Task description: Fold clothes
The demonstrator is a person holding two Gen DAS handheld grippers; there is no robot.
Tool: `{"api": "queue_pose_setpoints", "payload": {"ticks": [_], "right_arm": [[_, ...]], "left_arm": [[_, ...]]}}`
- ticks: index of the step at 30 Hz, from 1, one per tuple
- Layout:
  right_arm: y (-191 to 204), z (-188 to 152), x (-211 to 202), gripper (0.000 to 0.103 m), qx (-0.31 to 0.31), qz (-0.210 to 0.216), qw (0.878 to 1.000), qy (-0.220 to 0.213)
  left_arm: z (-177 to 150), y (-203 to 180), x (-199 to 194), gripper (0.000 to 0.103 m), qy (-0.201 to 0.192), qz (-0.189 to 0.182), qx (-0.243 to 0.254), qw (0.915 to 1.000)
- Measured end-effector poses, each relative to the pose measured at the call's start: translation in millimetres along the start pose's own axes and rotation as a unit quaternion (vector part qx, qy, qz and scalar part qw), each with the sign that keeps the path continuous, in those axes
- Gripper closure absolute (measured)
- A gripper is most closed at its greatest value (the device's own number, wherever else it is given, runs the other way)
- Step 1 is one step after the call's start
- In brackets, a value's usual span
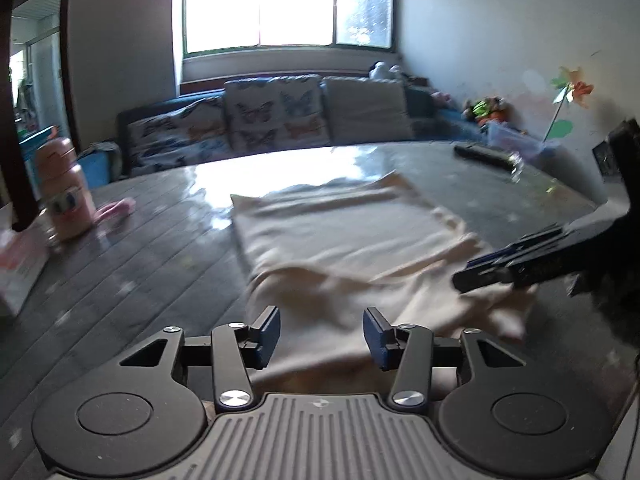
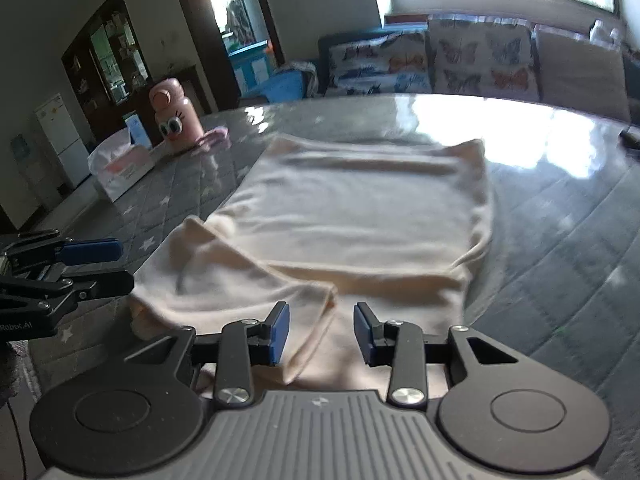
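Fig. Cream garment point(image 2: 352, 216) lies flat mid-table point(image 2: 560, 240), part-folded; a loose flap doubles over its near-left corner. Left gripper point(image 1: 320, 336) and right gripper point(image 2: 320, 332) hover at the garment's near edge, both w/ fingers spread, grasping nothing. Risks: a one-layer pinch would drag the flap and undo the fold; the glossy top may let the cloth slide. Obstacles: pink bottle point(image 2: 174, 114) and tissue box point(image 2: 122, 168) far-left of garment, dark remote point(image 1: 484, 155) far-right; all well apart from it.
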State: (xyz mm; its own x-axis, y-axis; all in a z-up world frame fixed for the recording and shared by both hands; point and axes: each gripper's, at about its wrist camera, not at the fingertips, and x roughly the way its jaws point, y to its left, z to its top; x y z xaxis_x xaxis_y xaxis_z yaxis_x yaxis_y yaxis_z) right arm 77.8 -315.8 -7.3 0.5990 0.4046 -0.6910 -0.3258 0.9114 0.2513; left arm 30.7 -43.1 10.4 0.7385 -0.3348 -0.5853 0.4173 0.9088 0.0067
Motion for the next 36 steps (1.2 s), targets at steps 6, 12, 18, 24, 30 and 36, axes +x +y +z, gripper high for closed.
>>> {"api": "queue_pose_setpoints", "payload": {"ticks": [6,12,18,24,30,36], "right_arm": [[13.7,-6.4,6.2,0.082,-0.006,0.004,1.0,0.023],[29.4,6.6,-4.1,0.099,-0.043,-0.018,0.999,0.008],[51.8,33.6,-29.7,0.099,-0.11,-0.032,0.993,-0.037],[72.2,61.1,-56.3,0.099,-0.164,-0.045,0.981,-0.097],[57.2,60.1,-60.5,0.099,-0.162,-0.075,0.979,-0.104],[13.8,22.0,-22.7,0.099,-0.113,-0.113,0.987,-0.031]], "left_arm": [[-23.8,13.4,0.2,0.049,0.023,0.029,0.002,0.9993],[-29.0,18.4,6.2,0.049,0.027,0.037,-0.015,0.9988],[-26.5,17.8,11.2,0.051,0.023,0.047,-0.018,0.9985],[-29.0,12.7,21.8,0.075,0.037,0.061,-0.013,0.9973],[-32.4,4.7,12.4,0.097,0.025,0.056,0.018,0.998],[-37.6,-1.9,8.4,0.098,0.032,0.035,0.041,0.998]]}}
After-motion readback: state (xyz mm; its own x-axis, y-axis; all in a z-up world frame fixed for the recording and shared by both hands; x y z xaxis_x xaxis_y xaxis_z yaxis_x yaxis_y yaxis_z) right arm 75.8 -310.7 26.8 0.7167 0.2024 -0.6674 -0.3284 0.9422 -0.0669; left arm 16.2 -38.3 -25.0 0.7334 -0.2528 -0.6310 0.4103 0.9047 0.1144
